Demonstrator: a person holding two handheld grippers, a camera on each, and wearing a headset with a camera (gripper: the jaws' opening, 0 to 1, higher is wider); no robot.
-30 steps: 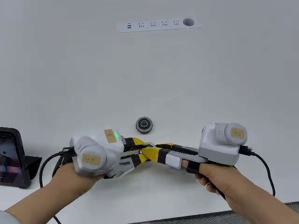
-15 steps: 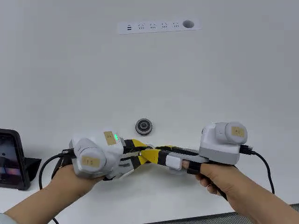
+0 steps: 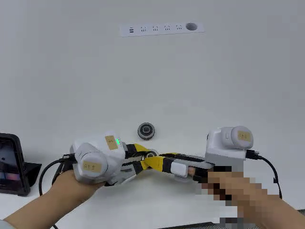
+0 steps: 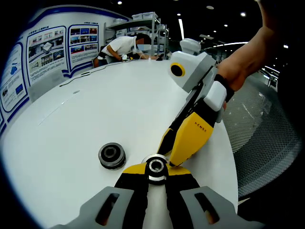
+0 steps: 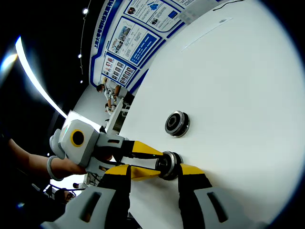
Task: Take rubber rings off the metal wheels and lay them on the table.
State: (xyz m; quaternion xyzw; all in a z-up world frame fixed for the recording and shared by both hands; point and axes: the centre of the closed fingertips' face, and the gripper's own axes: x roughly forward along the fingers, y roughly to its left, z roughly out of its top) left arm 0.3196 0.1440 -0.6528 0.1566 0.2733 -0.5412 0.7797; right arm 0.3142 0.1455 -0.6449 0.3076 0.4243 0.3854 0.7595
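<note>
L gripper (image 4: 156, 172) tight on wheel (image 4: 156, 167) — R gripper (image 5: 157, 171) astride it, grip unclear

Left hand-held gripper (image 4: 156, 171), right hand-held gripper (image 5: 168, 168) clamp same wheel (image 4: 156, 165).

The head view looks down from above the near edge of the table (image 3: 214, 86) toward the power strip (image 3: 161, 27) at its far edge. The camera on the left gripper (image 4: 156, 170) sits low and close, facing roughly along the near edge, while the one on the right gripper (image 5: 159, 170), rolled, faces it from the opposite side. All three views share the held wheel (image 4: 156, 167) and the loose wheel (image 4: 112, 155) just beyond it.
</note>
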